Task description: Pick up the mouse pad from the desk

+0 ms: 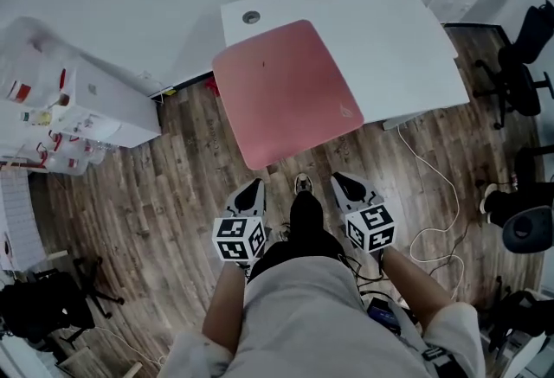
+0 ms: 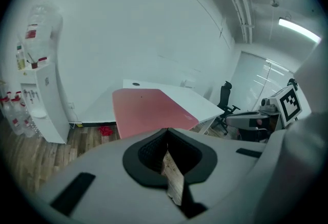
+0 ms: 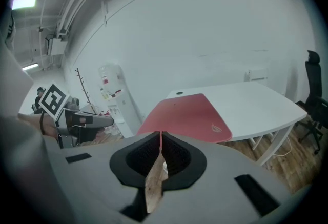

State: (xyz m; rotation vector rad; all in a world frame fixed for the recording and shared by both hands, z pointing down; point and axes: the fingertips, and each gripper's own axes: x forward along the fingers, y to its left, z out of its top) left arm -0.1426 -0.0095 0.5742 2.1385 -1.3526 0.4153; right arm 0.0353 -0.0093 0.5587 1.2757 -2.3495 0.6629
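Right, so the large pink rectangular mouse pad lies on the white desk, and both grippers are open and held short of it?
No: they are shut, not open. In the left gripper view the left gripper has jaws together and empty; likewise the right gripper in the right gripper view. The large pink rectangular mouse pad does lie on the white desk, both grippers short of it.
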